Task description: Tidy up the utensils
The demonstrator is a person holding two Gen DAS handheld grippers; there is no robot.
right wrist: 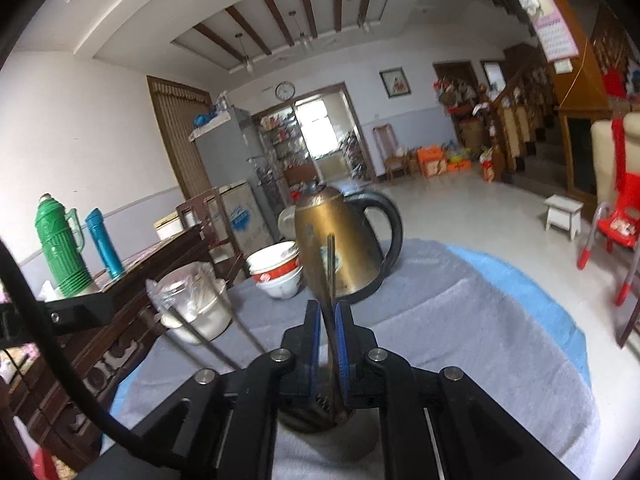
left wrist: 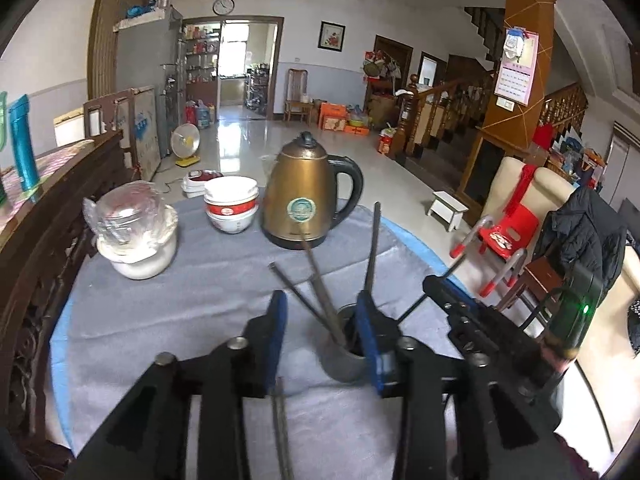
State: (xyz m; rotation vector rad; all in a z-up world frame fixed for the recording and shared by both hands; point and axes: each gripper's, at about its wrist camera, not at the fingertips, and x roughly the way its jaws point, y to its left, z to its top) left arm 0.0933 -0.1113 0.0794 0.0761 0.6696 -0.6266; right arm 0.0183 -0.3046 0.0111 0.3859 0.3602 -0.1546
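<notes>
A small dark metal holder cup (left wrist: 347, 360) stands on the grey cloth and holds several metal chopsticks (left wrist: 320, 284). My left gripper (left wrist: 322, 312) is open, its blue pads on either side of the cup, with nothing gripped. One more chopstick (left wrist: 281, 428) lies on the cloth under it. My right gripper (right wrist: 327, 320) is shut on a chopstick (right wrist: 330, 272), which stands upright with its lower end in the cup (right wrist: 312, 412). The right gripper's body shows in the left wrist view (left wrist: 480, 320), right of the cup.
A gold electric kettle (left wrist: 304, 196) stands behind the cup. Stacked red-and-white bowls (left wrist: 231, 204) and a plastic-wrapped white pot (left wrist: 134, 236) sit to the left. The table's cloth (left wrist: 200, 292) ends at a blue rim on the right. Dark wooden furniture (left wrist: 36, 264) borders the left.
</notes>
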